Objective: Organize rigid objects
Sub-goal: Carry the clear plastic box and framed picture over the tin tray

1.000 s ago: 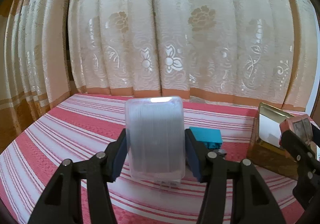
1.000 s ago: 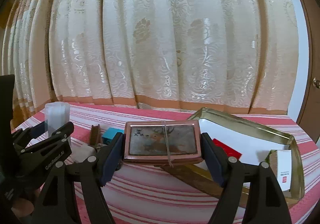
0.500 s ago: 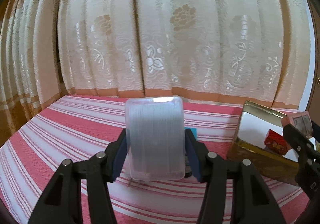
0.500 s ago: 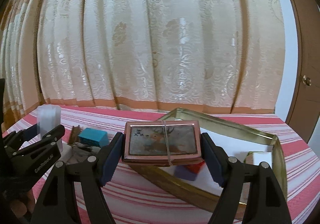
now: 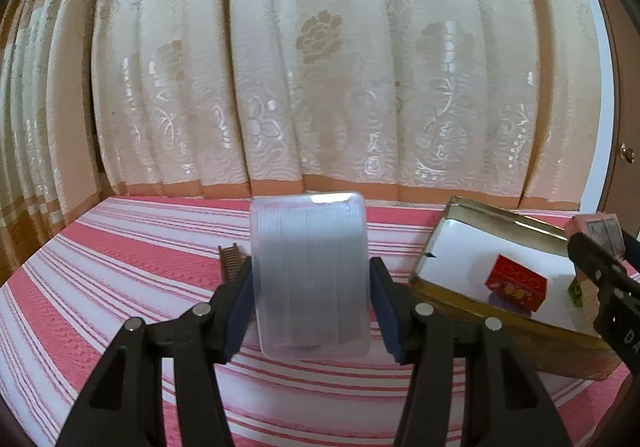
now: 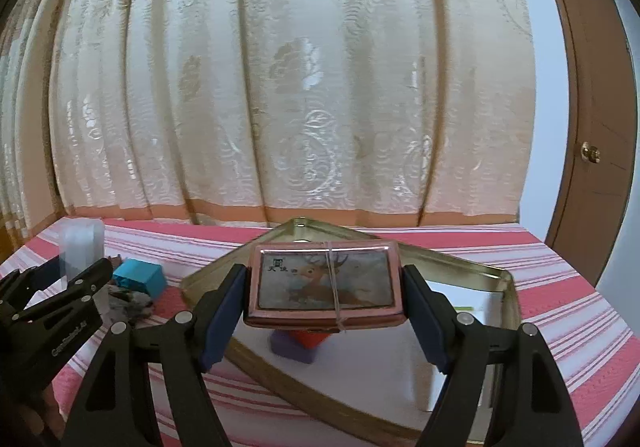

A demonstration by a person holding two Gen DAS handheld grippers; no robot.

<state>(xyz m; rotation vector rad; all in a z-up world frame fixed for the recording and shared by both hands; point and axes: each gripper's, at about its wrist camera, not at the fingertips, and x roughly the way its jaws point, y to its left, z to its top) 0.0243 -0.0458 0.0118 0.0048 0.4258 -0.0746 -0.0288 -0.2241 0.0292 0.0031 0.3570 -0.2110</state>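
Table's got a pink-and-white striped cloth (image 5: 120, 287) on it. Sitting right on the cloth: a gold tin tray (image 6: 496, 279) over to the right, a teal box (image 6: 140, 276) left of it with some dark clutter just beside it, and a brown comb-looking thing (image 5: 230, 259) farther left.

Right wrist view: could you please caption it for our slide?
Right gripper holds a pink deer-picture case above the gold tin.

Soft daylight, backlit through the cream curtain (image 5: 320, 67) — sheen on its woven pattern, both views. Strong fisheye bowing; dark vignette in the corners. Bright glare spot on the top edge of the clear plastic case (image 5: 310, 275), which reads hazy. Faint shadows on the striped cloth (image 6: 560, 287) — slight softness toward frame edges.
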